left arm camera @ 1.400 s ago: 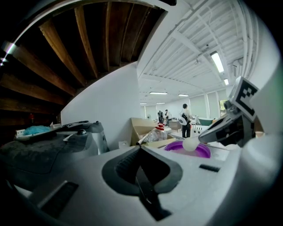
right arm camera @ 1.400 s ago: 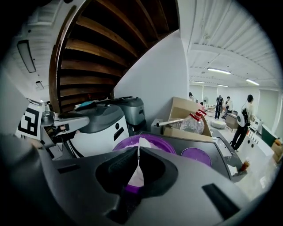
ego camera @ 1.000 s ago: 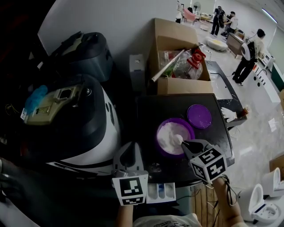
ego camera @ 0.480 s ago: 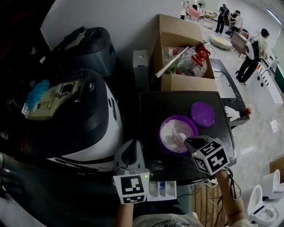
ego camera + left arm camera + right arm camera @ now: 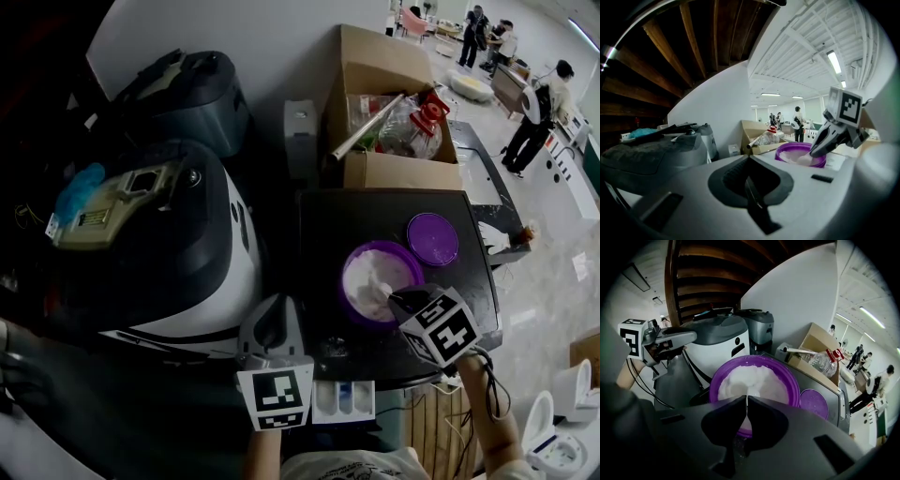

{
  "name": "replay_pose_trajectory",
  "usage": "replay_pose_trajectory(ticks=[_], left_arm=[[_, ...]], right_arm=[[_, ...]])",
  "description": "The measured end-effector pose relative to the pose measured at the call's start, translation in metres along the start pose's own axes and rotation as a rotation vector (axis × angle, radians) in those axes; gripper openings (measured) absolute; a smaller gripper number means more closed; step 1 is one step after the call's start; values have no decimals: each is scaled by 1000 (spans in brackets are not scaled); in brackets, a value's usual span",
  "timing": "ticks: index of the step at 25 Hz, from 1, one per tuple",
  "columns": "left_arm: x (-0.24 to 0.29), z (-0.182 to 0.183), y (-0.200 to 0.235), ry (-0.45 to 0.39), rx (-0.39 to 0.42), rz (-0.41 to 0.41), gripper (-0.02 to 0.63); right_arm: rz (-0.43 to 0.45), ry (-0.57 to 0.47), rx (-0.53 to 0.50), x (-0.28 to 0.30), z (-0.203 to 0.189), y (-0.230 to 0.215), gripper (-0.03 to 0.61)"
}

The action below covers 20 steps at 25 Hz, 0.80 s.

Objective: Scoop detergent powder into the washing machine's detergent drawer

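A purple bowl (image 5: 377, 279) heaped with white detergent powder stands on a dark top, its purple lid (image 5: 432, 238) lying behind it to the right. My right gripper (image 5: 394, 301) is shut on the thin handle of a white spoon (image 5: 740, 391), whose scoop end rests in the powder; the bowl (image 5: 754, 378) fills the right gripper view. The white detergent drawer (image 5: 343, 400) juts out below the top's near edge. Just left of the drawer, my left gripper (image 5: 272, 319) is shut with nothing seen between its jaws. The left gripper view shows the right gripper (image 5: 820, 149) dipping into the bowl (image 5: 799, 153).
An open cardboard box (image 5: 394, 122) with a plastic bottle and a tube stands behind the dark top. A white-and-black appliance (image 5: 159, 244) and a dark one (image 5: 187, 103) crowd the left. People stand far off at the upper right.
The right gripper and spoon have stayed in the powder, shifting only slightly. The left gripper has held its place. The head view has drifted a little.
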<state>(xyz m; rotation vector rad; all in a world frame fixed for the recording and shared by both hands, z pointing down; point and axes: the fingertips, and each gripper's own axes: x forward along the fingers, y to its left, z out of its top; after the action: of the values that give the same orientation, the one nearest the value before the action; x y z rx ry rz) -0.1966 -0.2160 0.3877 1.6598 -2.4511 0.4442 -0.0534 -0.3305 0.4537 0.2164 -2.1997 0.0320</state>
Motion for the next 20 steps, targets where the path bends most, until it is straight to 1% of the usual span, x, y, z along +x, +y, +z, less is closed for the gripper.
replay_pose_trajectory(ticks=[6,9,14,20], left_arm=[[-1,-2,2,6,-7,7,2],[-2,-3,3,5,-7,6,2],[-3,-4,5,6,-11,5,2],[-5,-8,8,11,-16,10,2]], right_arm=[[54,17,-2,0,1,8,21],[65,23,0,0,2,11,21],[106,19,19,0,5,19,21],[113,18,13,0,7,25,21]])
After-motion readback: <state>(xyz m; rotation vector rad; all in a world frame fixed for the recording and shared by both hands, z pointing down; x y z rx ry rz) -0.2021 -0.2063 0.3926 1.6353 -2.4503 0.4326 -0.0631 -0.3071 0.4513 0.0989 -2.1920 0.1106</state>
